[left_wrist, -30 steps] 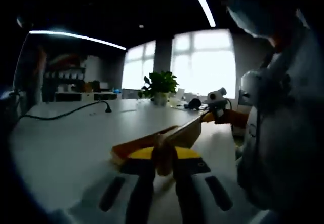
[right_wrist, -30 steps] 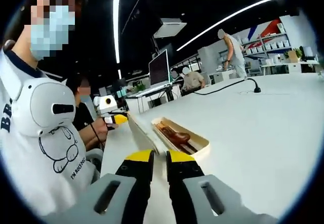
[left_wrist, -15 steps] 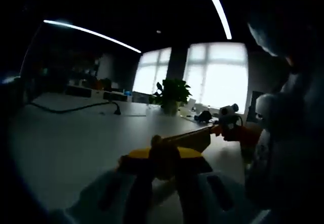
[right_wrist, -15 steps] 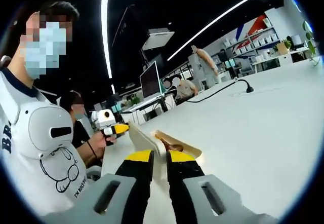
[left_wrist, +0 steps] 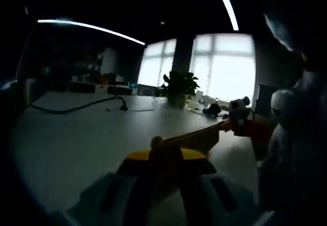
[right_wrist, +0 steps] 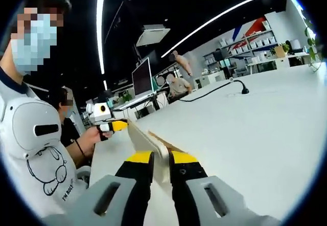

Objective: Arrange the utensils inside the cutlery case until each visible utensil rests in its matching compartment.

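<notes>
Both grippers hold the cutlery case point(right_wrist: 153, 147), one at each end. Right gripper point(right_wrist: 162, 160) has its jaws nearly shut, pinching the thin pale wall of the case. Left gripper point(left_wrist: 164, 157) is shut on the other end of the case point(left_wrist: 196, 138); that view is dark, so the grip is hard to see well. The case lies low over the white table point(right_wrist: 245, 134), stretching between the two grippers, and I cannot tell if it touches the table. In the right gripper view the left gripper point(right_wrist: 110, 126) shows at the far end.

I think the step is moving or turning the case. Next, it should be set down flat so the utensils can be sorted.

A second ago the brown utensil inside could be seen. Now the case looks edge-on and the inside is hidden.
</notes>
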Demonstrator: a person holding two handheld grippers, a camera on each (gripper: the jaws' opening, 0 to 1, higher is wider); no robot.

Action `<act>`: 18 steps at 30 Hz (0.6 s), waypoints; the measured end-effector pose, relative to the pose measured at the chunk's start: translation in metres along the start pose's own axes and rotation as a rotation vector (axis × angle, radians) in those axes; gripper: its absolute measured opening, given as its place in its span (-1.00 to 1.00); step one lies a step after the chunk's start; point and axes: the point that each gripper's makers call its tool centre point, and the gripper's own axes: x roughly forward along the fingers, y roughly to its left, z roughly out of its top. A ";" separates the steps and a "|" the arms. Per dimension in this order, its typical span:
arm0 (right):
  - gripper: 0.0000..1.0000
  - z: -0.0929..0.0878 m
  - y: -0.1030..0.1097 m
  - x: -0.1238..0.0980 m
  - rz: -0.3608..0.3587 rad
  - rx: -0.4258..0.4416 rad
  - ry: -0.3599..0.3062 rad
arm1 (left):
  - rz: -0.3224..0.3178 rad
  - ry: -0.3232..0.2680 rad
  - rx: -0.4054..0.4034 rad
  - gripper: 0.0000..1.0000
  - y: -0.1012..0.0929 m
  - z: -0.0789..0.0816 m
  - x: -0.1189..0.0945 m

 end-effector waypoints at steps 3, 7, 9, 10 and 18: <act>-0.76 0.005 -0.002 0.000 -0.002 0.017 -0.008 | -0.005 0.020 0.008 -0.63 -0.001 0.001 0.004; -0.75 0.000 -0.004 0.008 -0.012 0.023 0.035 | 0.000 0.053 0.015 -0.62 0.004 -0.003 0.006; -0.75 0.000 -0.003 0.011 -0.012 0.026 0.039 | 0.007 0.056 0.013 -0.61 0.008 -0.005 0.007; -0.75 0.000 -0.003 0.013 -0.014 0.031 0.043 | 0.007 0.065 -0.005 -0.61 0.011 -0.007 0.006; -0.75 0.002 -0.008 0.017 -0.028 0.052 0.052 | 0.006 0.097 -0.044 -0.60 0.019 -0.014 0.007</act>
